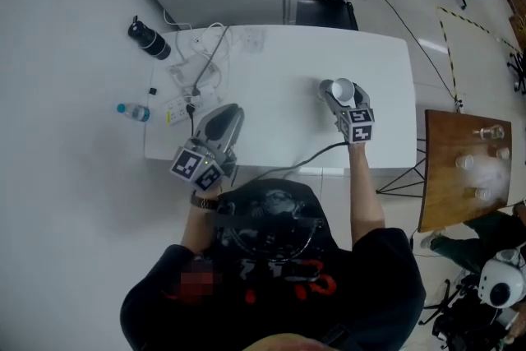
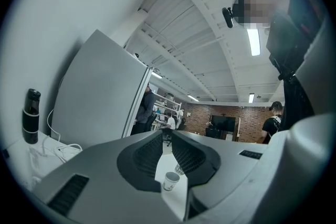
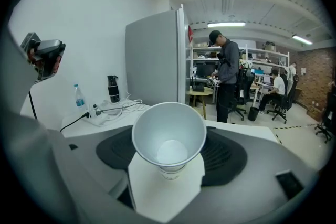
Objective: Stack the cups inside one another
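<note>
Between the jaws of the right gripper sits a cup

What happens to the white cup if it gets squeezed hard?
The white cup looks thin-walled, so it would probably dent. It seems empty, so it is likely very light. Its narrow base suggests it may tip easily when pushed.

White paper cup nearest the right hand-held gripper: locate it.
The white paper cup is gripped between the jaws of the right hand-held gripper, mouth facing its camera. In the head view it is over the right half of the white table.
</note>
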### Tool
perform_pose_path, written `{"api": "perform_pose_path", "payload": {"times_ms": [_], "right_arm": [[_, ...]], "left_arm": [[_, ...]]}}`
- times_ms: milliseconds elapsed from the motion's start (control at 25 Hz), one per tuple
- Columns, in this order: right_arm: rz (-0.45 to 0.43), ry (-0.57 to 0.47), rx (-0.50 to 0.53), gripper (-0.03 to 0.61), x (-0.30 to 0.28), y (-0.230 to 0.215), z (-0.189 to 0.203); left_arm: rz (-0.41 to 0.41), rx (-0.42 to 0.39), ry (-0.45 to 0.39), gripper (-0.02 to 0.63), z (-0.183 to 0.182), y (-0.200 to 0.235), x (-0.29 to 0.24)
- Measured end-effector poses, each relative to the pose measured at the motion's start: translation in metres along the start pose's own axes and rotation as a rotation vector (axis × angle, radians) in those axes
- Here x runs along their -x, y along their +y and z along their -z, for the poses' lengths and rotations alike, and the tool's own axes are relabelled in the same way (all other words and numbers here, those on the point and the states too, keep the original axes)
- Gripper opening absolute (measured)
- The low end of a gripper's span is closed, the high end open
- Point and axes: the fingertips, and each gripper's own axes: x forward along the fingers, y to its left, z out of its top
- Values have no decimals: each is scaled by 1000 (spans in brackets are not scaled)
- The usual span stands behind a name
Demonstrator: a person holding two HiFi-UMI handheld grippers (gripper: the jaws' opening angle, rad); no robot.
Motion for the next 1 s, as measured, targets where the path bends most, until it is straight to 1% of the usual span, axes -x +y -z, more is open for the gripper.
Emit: {"api": "perform_pose_path", "payload": {"times_ms": [360, 520, 720, 880, 1000], "right_arm": [[-34, 78, 29, 368, -33, 0, 17], [-32, 114, 30, 368, -44, -2, 27], [-54, 142, 22, 367, -53, -1, 36], [-52, 174, 19, 368, -58, -1, 45], [-72, 182, 3, 371, -61, 0, 51]], "left_arm": [[-76, 0, -6, 58, 1, 7, 17], [-94, -3, -6, 58, -2, 8, 21], [-115, -6, -18, 58, -6, 10, 25], [-118, -3, -22, 58, -6, 10, 26], [-117, 3, -24, 58, -4, 8, 26]]}}
